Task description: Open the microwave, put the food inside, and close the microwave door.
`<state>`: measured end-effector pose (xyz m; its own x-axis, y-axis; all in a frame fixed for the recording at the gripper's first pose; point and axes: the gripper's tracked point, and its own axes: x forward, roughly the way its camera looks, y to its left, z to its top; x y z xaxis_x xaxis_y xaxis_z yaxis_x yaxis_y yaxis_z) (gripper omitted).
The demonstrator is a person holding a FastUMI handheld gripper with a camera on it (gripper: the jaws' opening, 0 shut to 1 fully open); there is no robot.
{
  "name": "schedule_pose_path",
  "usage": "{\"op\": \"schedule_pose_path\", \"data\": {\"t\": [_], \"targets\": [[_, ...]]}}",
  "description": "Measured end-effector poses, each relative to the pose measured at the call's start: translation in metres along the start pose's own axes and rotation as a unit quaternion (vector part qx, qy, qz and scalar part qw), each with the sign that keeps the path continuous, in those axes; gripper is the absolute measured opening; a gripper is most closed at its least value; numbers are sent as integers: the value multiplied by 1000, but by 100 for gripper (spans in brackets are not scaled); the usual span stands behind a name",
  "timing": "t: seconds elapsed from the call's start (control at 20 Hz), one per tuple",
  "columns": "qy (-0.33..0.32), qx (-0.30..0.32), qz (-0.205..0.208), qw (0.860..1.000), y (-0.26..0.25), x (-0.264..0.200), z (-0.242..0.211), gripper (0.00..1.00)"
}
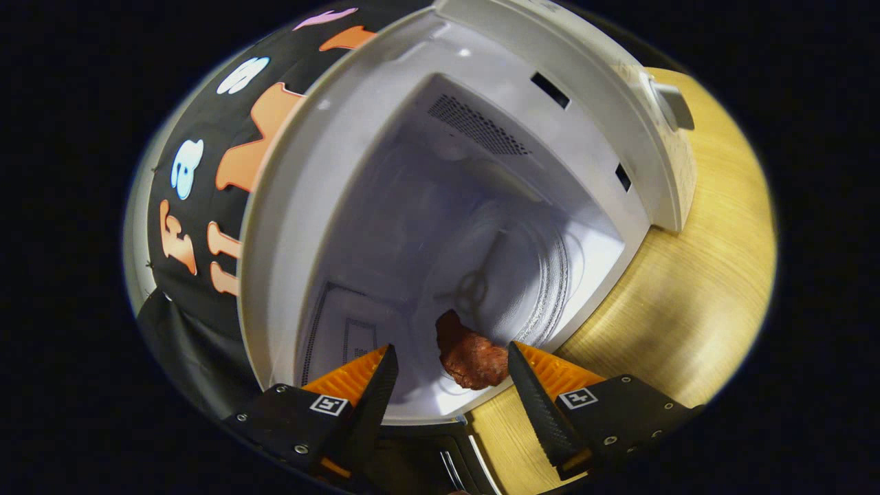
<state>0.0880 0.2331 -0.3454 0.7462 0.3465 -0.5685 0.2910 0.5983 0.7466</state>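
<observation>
You saw: microwave [309, 179] shell smooth semi-gloss plastic; glass turntable [522, 275] glossy; table [694, 289] matt wood-grain; food [471, 354] rough-surfaced; fingers [531, 395] ribbed, parted.

tilted claw-mounted fisheye [450, 361], close, facing into the open microwave [481, 206]

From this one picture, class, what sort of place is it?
Probably a mock kitchen in a booth: an open white microwave on a wooden tabletop, black cloth wall behind. The gripper is open, reddish food between its fingers.
</observation>
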Motion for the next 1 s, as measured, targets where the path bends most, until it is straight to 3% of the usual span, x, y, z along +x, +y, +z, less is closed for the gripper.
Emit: {"op": "schedule_pose_path", "data": {"t": [0.25, 0.75, 1.0], "targets": [[8, -45, 14, 999, 11, -60, -1, 95], [-22, -142, -26, 989, 5, -184, -42, 96], [-41, -188, -23, 981, 42, -236, -71, 94]]}}
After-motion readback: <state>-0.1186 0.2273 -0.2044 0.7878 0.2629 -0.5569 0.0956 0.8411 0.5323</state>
